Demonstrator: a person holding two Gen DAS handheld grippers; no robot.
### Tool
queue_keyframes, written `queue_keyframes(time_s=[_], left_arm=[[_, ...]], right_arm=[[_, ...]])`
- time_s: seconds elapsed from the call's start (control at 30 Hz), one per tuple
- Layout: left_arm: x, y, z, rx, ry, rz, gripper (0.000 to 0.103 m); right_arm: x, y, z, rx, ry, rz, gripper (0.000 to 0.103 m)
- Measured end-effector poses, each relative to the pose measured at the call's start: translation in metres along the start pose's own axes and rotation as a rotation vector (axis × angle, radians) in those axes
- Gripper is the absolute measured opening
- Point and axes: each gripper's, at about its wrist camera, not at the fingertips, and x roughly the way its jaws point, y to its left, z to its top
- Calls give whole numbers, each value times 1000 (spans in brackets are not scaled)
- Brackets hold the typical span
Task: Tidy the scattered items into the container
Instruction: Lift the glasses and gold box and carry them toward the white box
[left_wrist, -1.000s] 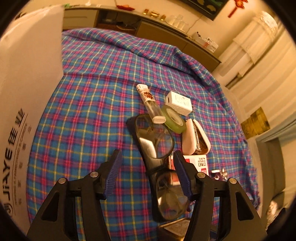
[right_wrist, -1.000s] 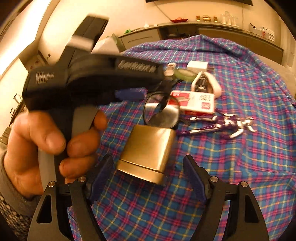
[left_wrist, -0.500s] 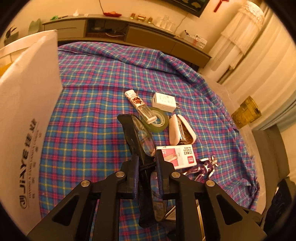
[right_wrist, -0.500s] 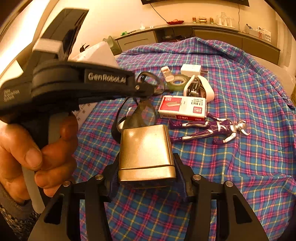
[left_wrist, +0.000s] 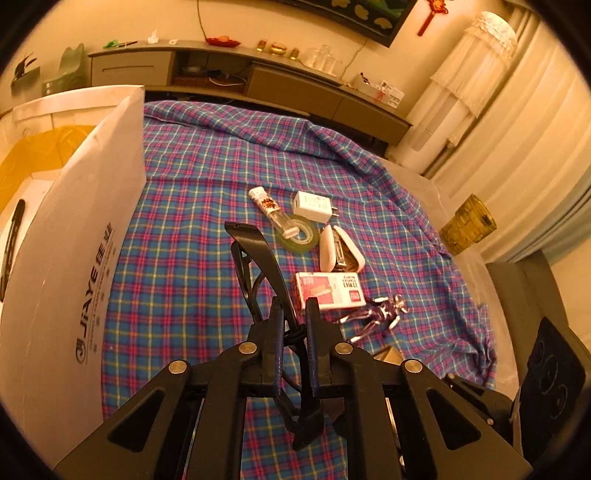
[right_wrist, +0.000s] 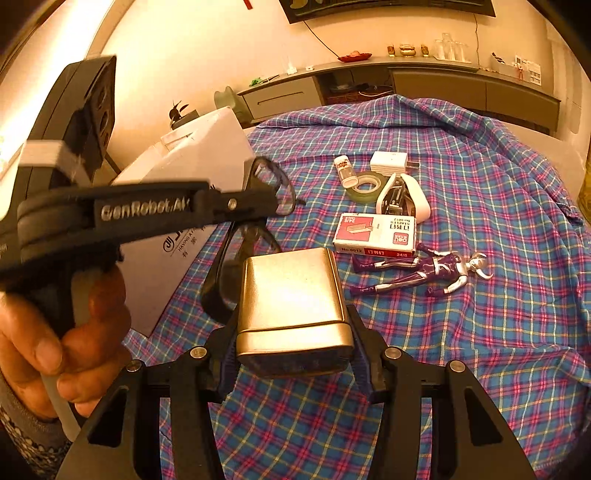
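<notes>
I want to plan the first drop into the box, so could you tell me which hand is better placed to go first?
Left, I think. The left gripper, shut on the glasses, sits right beside the white box. The right gripper holds the gold tin farther from it, with the left gripper in between.

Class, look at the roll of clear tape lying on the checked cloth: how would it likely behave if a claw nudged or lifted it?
The greenish clear tape roll lies flat, so a nudge would probably slide it rather than roll it. The small clear bottle with the white cap rests across it and might tumble off. It is a hollow ring, so it is likely light and fairly stiff.
</notes>
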Motion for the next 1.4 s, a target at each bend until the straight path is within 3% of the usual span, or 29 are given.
queue_keyframes(time_s=[0.63, 1.4], left_arm=[[-77, 26, 0, -28, -133, -65, 11], [-142, 71, 7, -67, -249, -92, 11]], right_arm=[[-23, 23, 2, -54, -75, 37, 51], [-44, 90, 15, -60, -128, 91, 51]])
